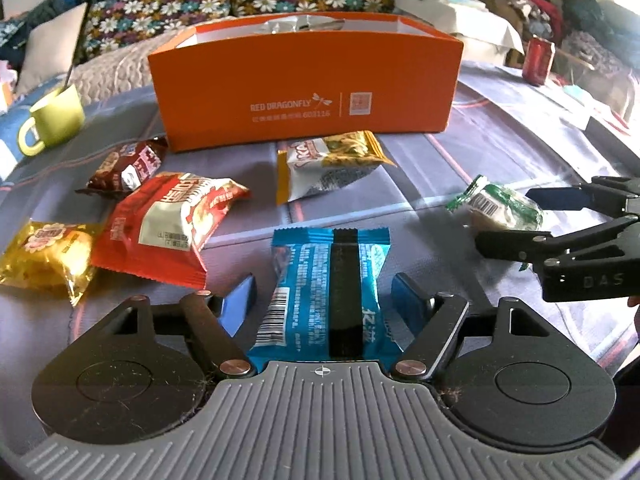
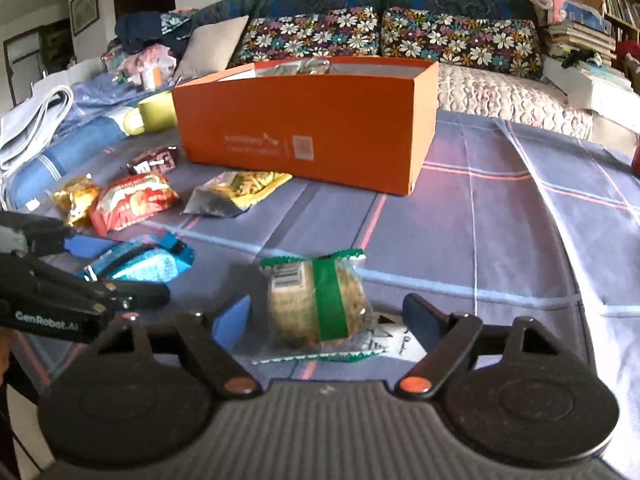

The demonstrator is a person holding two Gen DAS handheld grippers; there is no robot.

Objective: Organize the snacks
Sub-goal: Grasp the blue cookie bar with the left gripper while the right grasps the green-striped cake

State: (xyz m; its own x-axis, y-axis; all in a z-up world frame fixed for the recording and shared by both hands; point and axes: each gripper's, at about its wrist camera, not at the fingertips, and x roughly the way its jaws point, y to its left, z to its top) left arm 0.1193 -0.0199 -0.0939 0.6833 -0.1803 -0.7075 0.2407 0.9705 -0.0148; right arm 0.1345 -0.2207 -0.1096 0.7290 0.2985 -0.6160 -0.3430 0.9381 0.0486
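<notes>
**Snacks straddled, none gripped yet**

Tablecloth point(image 1: 460, 152) in plaid fills both views and carries everything. We read the orange shoebox point(image 1: 304, 80) at upper centre as the destination, since silvery packets already show over its rim. In front of it the loose snacks lie scattered: the red packet point(image 1: 160, 228) at centre left, the yellow-and-white packet point(image 1: 324, 164) just below the box, then the gold packet point(image 1: 44, 256) at far left and the small brown packet point(image 1: 128, 164) above it.

Our left gripper point(image 1: 324, 292) straddles the blue packet point(image 1: 328, 292) at lower centre, pads spread and apparently just clear of the wrapper's sides, so we judge it released, lined up for a pinch. Our right gripper point(image 2: 328, 316) likewise brackets the green-banded cookie packet point(image 2: 316, 304), with clear gaps either side: open, nothing held. Both packets lie on the cloth.
</notes>
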